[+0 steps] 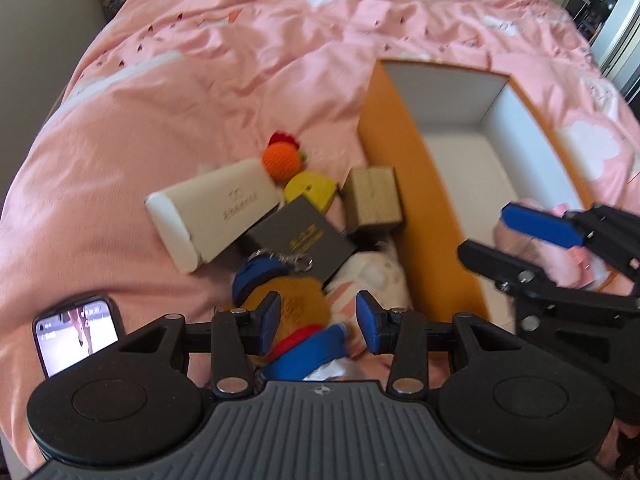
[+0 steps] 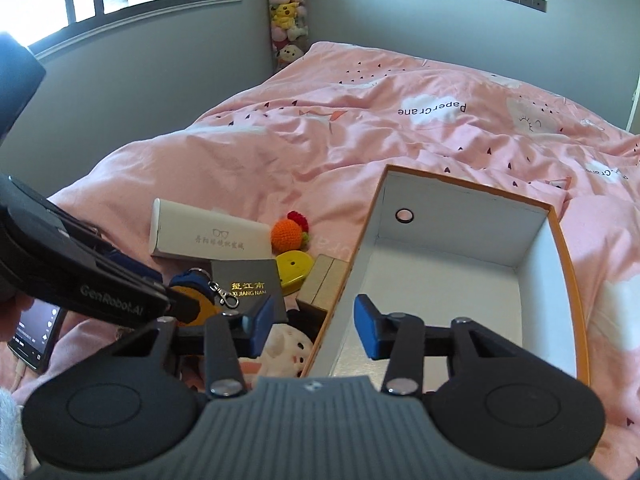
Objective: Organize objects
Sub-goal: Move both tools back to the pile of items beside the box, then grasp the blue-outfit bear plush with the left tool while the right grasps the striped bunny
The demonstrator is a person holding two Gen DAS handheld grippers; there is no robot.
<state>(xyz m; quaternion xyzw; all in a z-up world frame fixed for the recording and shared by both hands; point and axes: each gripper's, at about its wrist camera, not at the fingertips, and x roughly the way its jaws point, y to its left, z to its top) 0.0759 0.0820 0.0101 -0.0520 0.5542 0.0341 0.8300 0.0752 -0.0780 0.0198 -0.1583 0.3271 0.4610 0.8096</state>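
Observation:
An orange box (image 1: 404,184) with a white inside (image 2: 536,264) stands open on the pink bed. Left of it lies a heap: white glasses case (image 1: 212,208), dark gold-lettered box (image 1: 304,240), tan box (image 1: 372,196), yellow disc (image 1: 310,188), orange crochet fruit (image 1: 282,160). My left gripper (image 1: 320,320) hangs open over a brown plush keychain (image 1: 296,308) with a blue hat; only the left pad overlaps it. My right gripper (image 2: 316,326) is open and empty, straddling the box's near left wall. A pink soft thing (image 1: 576,268) lies in the box behind it.
A white and pink plush (image 2: 284,348) lies against the box's outer wall. A lit phone (image 1: 76,332) rests on the bed at the near left. The pink quilt (image 2: 400,140) stretches away beyond the heap; a wall and window lie past it.

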